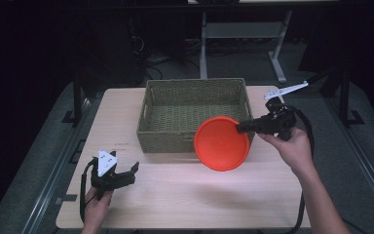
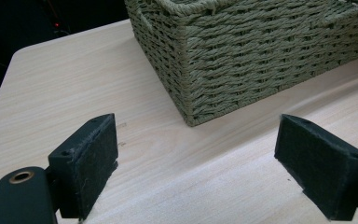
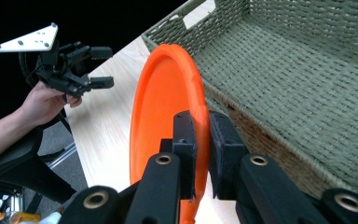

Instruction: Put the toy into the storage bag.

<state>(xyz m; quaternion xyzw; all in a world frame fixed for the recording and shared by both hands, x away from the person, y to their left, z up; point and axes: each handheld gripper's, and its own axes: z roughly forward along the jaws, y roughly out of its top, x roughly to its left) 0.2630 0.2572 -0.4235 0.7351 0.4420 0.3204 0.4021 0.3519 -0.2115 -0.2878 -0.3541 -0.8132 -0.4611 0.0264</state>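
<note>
An orange plate (image 1: 221, 143) hangs tilted in the air at the front right corner of a woven green basket (image 1: 175, 139). My right gripper (image 1: 243, 127) is shut on the plate's right rim. In the right gripper view the plate (image 3: 161, 112) stands on edge between the two pads, beside the basket's (image 3: 307, 79) bare floor. My left gripper (image 1: 129, 174) rests low over the table's front left, open, with nothing between its jaws. The left gripper view shows its pads (image 2: 88, 158) wide apart, facing a corner of the basket (image 2: 242, 51).
The light wooden table (image 1: 185, 200) has free room in front of the basket and to its left. Past the table's far edge stand metal frame legs (image 1: 277, 53) and cables on a dark floor. The basket holds nothing.
</note>
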